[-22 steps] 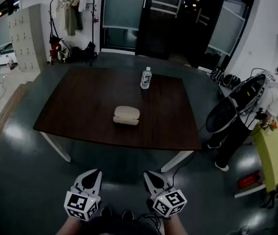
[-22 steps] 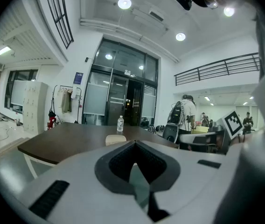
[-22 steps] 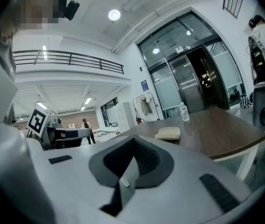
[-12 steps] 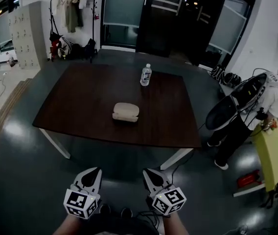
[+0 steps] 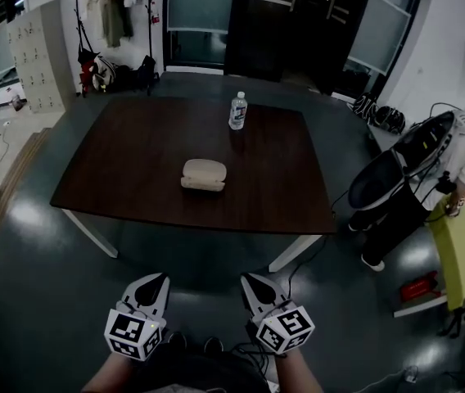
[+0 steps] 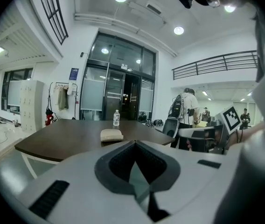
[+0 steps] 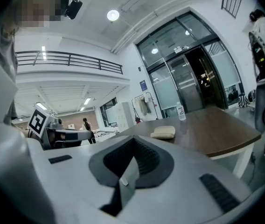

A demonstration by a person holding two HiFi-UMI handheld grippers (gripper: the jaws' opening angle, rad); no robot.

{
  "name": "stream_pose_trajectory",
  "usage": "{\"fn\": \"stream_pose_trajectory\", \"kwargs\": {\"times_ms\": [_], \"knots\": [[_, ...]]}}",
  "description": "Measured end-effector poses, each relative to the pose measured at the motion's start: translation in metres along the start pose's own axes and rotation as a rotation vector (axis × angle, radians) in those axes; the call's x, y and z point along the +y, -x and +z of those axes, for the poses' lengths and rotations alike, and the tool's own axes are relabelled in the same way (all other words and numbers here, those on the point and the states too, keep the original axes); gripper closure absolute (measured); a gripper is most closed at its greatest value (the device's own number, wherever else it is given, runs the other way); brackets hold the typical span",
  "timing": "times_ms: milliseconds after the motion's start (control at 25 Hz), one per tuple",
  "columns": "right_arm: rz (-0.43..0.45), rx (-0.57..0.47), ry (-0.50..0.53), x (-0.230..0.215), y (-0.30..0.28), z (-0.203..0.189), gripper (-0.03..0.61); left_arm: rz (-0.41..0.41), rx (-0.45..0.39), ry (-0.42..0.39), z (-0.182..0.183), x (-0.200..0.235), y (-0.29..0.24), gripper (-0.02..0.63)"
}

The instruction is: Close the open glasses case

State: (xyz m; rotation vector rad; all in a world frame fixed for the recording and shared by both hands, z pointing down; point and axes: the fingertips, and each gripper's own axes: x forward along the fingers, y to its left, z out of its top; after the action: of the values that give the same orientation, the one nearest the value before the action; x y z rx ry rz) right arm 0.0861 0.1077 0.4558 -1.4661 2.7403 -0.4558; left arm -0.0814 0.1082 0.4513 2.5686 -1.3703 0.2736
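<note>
Left tool [image 5: 155, 283] and right tool [image 5: 251, 284] are held closed, empty; the unbraced glasses case [image 5: 204, 174] could be pushed along the surface [image 5: 126, 158].

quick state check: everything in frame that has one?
glasses case: lying on the table, lid looks slightly ajar, untouched.
water bottle: upright on the table.
left gripper: shut, empty, short of the table.
right gripper: shut, empty, short of the table.
</note>
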Motion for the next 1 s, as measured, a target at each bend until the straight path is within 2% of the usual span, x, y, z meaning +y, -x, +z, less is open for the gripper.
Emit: {"fn": "stream_pose_trajectory", "kwargs": {"times_ms": [280,440,640,1000], "knots": [[0.012,0.006,-0.025,-0.021,0.021,-0.016,0.589,0.008,-0.017,0.012,-0.007,-0.028,-0.015,0.617],[0.005,0.036,-0.033,-0.03,0.019,-0.026,0.589,0.0,0.003,0.025,-0.016,-0.027,-0.026,0.617],[-0.056,0.028,-0.045,-0.049,0.0,-0.023,0.589,-0.022,0.014,0.035,-0.018,-0.003,-0.052,0.617],[-0.128,0.021,-0.062,-0.102,-0.096,0.01,0.589,-0.074,0.024,0.032,0.014,0.075,-0.152,0.617]]}}
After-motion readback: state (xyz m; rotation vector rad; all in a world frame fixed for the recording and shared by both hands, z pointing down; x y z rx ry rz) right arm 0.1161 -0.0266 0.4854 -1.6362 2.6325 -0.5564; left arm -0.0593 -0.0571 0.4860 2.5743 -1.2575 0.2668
